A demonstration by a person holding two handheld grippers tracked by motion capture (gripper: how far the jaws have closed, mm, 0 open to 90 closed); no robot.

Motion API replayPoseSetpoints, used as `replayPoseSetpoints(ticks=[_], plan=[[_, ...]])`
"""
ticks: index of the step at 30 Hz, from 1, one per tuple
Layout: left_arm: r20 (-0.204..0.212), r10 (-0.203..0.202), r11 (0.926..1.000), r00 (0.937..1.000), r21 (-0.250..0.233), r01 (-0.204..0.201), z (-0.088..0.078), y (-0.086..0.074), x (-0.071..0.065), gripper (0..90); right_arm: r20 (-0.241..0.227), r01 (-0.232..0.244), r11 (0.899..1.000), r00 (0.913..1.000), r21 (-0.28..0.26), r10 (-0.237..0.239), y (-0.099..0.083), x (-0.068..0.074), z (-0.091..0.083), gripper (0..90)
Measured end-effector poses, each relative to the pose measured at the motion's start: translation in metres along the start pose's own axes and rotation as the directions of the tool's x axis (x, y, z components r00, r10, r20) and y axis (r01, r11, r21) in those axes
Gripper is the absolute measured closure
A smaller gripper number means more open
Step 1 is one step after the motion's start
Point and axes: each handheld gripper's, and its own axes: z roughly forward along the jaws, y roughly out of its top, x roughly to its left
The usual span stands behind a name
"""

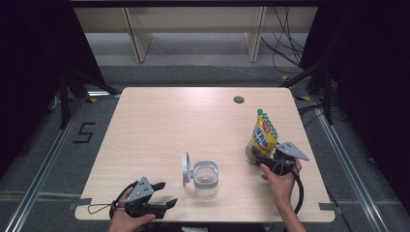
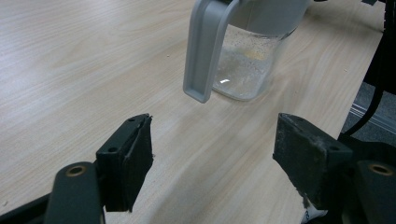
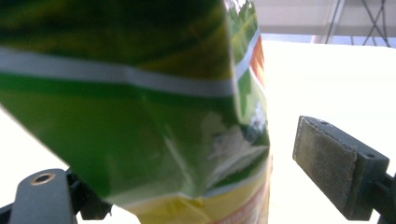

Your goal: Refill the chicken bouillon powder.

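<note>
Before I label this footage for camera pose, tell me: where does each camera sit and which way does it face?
High view: fixed above the person's side, looking forward and down on the table; both forearms and claws enter from below.
Left gripper view: rides the left claw, looking along its open jaws across the wood at the clear jar with its grey lid.
Right gripper view: rides the right claw, pointed close at the snack bag; one pad stands clear of it.
Shared: the jar and the bag also appear from above.
</note>
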Motion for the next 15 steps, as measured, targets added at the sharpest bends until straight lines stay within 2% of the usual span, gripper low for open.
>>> replayPoseSetpoints(ticks=[2, 3, 4, 5, 7, 8, 9, 11, 12, 15], plan=[[0.000, -0.002, 1.0000, 1.0000, 0.001, 0.002, 0.0001, -0.0001, 0.0002, 27.4, 0.001, -0.025, 1.000, 0.9997, 0.002, 0.025, -0.0009, 0.0011, 0.0001, 15.7], [0.005, -0.004, 1.0000, 1.0000, -0.001, 0.004, 0.0007, -0.0003, 0.0006, 27.4, 0.011, 0.004, 1.000, 0.9999, -0.011, -0.004, -0.0018, -0.0003, 0.0030, 15.9], [0.005, -0.004, 1.0000, 1.0000, -0.001, 0.004, 0.0007, -0.0003, 0.0006, 27.4, 0.011, 0.004, 1.000, 0.9999, -0.011, -0.004, -0.0018, -0.0003, 0.0030, 15.9], [0.005, -0.006, 1.0000, 1.0000, -0.002, 0.006, 0.0008, -0.0003, 0.0004, 27.4, 0.004, 0.001, 0.999, 1.0000, -0.036, -0.001, -0.0038, 0.0008, 0.0034, 16.4], [-0.001, -0.008, 1.0000, 1.0000, 0.002, 0.008, 0.0004, -0.0001, -0.0004, 27.4, 0.011, 0.001, 1.000, 0.9999, -0.029, -0.001, -0.0045, 0.0027, 0.0028, 16.8], [0.003, -0.010, 0.9999, 0.9999, 0.000, 0.010, 0.0005, -0.0002, -0.0003, 27.4, 0.020, 0.029, 0.999, 0.9994, -0.025, -0.028, -0.0048, 0.0025, 0.0029, 17.2], [-0.003, -0.013, 0.9999, 0.9999, 0.001, 0.013, 0.0001, -0.0002, -0.0007, 27.4, 0.016, 0.013, 1.000, 0.9998, -0.027, -0.012, -0.0057, 0.0054, 0.0023, 17.6], [0.004, -0.004, 1.0000, 1.0000, -0.005, 0.004, 0.0000, -0.0001, 0.0003, 27.4, 0.021, 0.069, 0.997, 0.9974, -0.017, -0.068, -0.0056, 0.0040, 0.0028, 17.7], [0.002, -0.024, 0.9997, 0.9997, -0.007, 0.024, 0.0002, -0.0005, -0.0007, 27.4, 0.031, 0.077, 0.997, 0.9966, -0.019, -0.077, -0.0062, 0.0066, 0.0042, 17.5], [0.001, -0.014, 0.9999, 0.9999, -0.004, 0.014, 0.0000, -0.0004, -0.0003, 27.4, 0.034, 0.098, 0.995, 0.9947, -0.027, -0.097, -0.0070, 0.0086, 0.0056, 17.5]])
